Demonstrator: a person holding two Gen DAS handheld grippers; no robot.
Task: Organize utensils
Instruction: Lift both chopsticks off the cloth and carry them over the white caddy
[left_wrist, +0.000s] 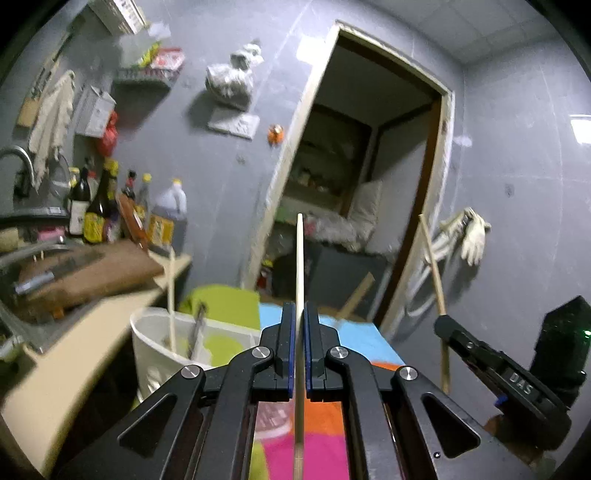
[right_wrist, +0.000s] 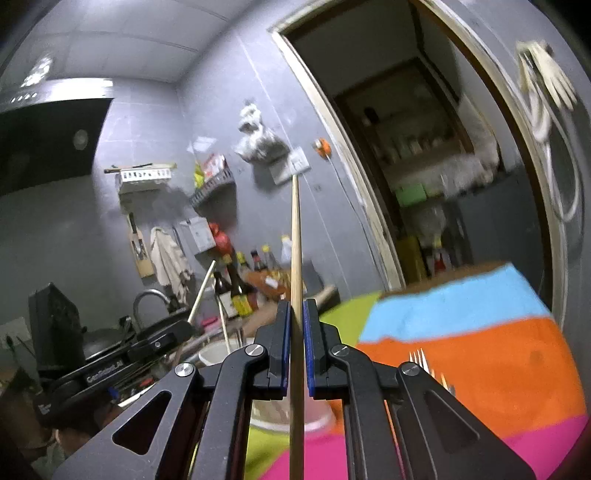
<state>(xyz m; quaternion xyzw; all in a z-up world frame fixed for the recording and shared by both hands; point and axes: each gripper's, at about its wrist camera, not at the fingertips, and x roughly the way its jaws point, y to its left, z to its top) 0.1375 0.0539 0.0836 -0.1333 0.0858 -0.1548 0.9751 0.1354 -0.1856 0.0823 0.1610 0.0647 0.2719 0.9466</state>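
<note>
Your left gripper (left_wrist: 300, 317) was clamped on a chopstick (left_wrist: 299, 258) pointing to 12 o'clock, and your right gripper (right_wrist: 296, 314) pinched a second chopstick (right_wrist: 295, 236) likewise. A white bucket (left_wrist: 155, 332) holding utensils sat at 10 o'clock of the left gripper, forks (right_wrist: 419, 357) lay on the striped cloth (right_wrist: 480, 354) at 3 o'clock of the right.

Counts, relative to the white tub (left_wrist: 155, 343): two chopsticks held above the table beside it, one (left_wrist: 300, 258) per gripper, other (left_wrist: 436, 273); two utensils standing inside it; one fork (right_wrist: 419, 358) visible on the striped cloth (right_wrist: 480, 354).
</note>
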